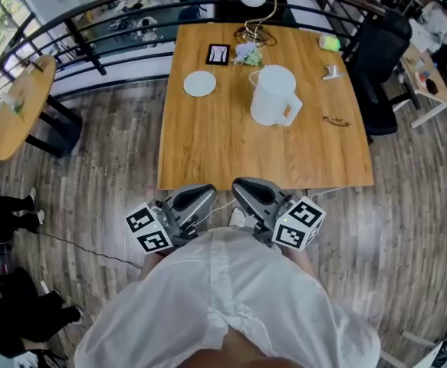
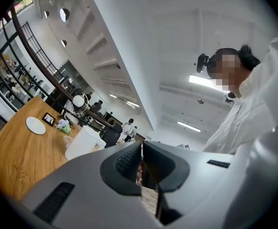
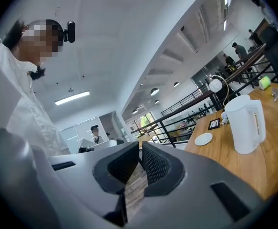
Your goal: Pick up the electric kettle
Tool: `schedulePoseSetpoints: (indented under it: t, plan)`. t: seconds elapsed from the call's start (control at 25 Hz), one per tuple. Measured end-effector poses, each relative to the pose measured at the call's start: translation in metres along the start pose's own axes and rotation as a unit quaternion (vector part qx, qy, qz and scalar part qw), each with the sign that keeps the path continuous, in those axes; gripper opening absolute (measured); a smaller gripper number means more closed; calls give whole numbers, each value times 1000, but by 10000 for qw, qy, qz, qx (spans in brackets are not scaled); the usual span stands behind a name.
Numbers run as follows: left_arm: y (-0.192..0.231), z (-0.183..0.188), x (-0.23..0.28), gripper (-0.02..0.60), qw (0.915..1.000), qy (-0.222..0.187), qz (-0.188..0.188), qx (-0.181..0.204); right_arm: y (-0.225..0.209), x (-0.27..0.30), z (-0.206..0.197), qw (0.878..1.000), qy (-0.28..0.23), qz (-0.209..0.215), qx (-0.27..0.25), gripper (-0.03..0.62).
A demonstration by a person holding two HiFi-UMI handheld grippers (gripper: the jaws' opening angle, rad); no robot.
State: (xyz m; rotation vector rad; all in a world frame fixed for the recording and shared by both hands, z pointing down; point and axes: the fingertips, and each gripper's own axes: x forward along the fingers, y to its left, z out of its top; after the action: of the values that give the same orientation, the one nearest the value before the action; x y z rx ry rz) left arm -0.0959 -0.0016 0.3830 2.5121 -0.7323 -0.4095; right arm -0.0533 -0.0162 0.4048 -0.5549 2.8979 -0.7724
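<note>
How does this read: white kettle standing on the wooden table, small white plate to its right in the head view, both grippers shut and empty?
The head view shows the small white plate left of the white kettle, not right. The rest holds: the kettle stands on the wooden table, and the left gripper and right gripper are shut and empty.

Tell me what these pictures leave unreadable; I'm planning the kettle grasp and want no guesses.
- Water level in the kettle: every view, opaque white wall hides it.
- Kettle's lower part: left gripper view, the left tool covers it.
- Print on the framed card: head view, too small.
- The small dark thing near the table's right edge: head view, too small to name.
</note>
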Motion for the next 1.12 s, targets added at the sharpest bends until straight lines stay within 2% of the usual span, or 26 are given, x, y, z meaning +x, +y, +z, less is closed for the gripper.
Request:
schedulePoseSetpoints:
  t: [0.28, 0.56, 0.92, 1.12]
  plan:
    - [28, 16, 57, 12, 9997, 111, -41, 209, -60, -10, 45, 9993, -356, -104, -8, 15]
    - [47, 11, 98, 12, 9994, 246, -155, 201, -111, -43, 70, 9933, -850, -705, 347, 15]
    - [62, 5, 153, 12, 9953, 512, -817, 32, -137, -80, 91, 9808, -1124, -1561, 321, 15]
    - [88, -12, 183, 14, 9913, 735, -1068, 215, -137, -87, 94, 9772, -1120, -1775, 309, 15]
